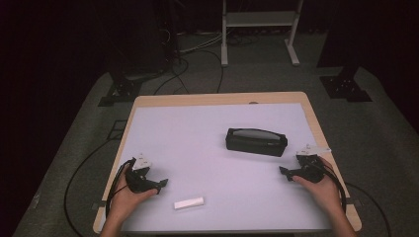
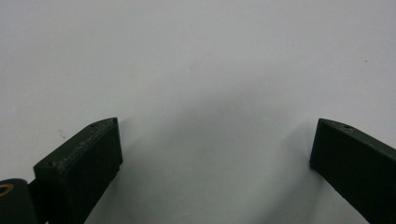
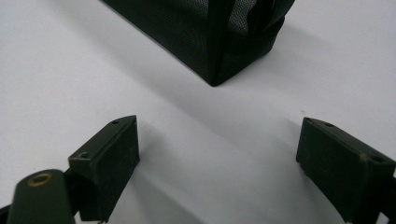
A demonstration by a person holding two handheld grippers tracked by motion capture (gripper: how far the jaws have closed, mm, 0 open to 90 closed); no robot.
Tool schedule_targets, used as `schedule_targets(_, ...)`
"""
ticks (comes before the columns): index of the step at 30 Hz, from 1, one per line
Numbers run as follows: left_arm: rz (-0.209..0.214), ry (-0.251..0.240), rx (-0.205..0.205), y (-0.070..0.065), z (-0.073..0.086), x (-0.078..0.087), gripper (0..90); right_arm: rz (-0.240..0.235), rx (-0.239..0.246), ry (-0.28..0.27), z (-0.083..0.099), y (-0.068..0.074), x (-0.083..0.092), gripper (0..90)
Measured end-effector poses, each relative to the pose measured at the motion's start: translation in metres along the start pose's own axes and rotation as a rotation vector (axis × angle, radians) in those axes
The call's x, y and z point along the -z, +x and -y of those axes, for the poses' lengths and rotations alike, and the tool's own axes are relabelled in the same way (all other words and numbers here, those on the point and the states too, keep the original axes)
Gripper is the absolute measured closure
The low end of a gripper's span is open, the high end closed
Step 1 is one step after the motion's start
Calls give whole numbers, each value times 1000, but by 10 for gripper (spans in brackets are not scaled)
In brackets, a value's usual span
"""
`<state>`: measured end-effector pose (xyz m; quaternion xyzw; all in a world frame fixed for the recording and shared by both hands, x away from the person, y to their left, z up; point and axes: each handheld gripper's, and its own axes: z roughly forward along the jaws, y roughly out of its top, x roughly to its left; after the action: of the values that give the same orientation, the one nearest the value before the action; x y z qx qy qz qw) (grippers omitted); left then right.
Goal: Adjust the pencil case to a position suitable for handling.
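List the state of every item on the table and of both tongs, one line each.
Black mesh pouch: lying on its long side, untouched; whether it is zipped shut cannot be told.
White bar: lying flat near the front edge, apart from both tongs.
Left tongs: open, nothing between the jaws.
Right tongs: open, pointed at the pouch, not touching it.

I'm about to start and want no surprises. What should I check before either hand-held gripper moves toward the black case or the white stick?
1. Left hand-held gripper open, nothing between its jaws: ok.
2. Right hand-held gripper open, nothing between its jaws: ok.
3. Black case lying apart from both grippers, untouched: ok.
4. White stick lying flat near the table's front edge, nothing on it: ok.
5. Case's zipper open or shut: cannot tell.
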<state>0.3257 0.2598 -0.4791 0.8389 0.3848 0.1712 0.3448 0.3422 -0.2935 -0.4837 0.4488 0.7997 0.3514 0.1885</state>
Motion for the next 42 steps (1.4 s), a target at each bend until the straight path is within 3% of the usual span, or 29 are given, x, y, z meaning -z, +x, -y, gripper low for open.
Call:
schedule_targets(4, 2, 2, 4, 0, 0, 0, 14, -1, 4, 2, 0, 0, 1, 143)
schedule_targets(11, 4, 2, 7, 0, 0, 0, 14, -18, 24, 2, -1, 2, 5, 297)
schedule_targets(17, 5, 3, 8, 1, 0, 0, 14, -12, 33, -4, -2, 3, 13, 342)
schedule_targets(26, 4, 2, 7, 0, 0, 0, 14, -34, 60, -13, -8, 7, 22, 354)
schedule_targets(42, 3, 1, 6, 0, 0, 0, 15, -72, 120, -76, -32, 11, 43, 369)
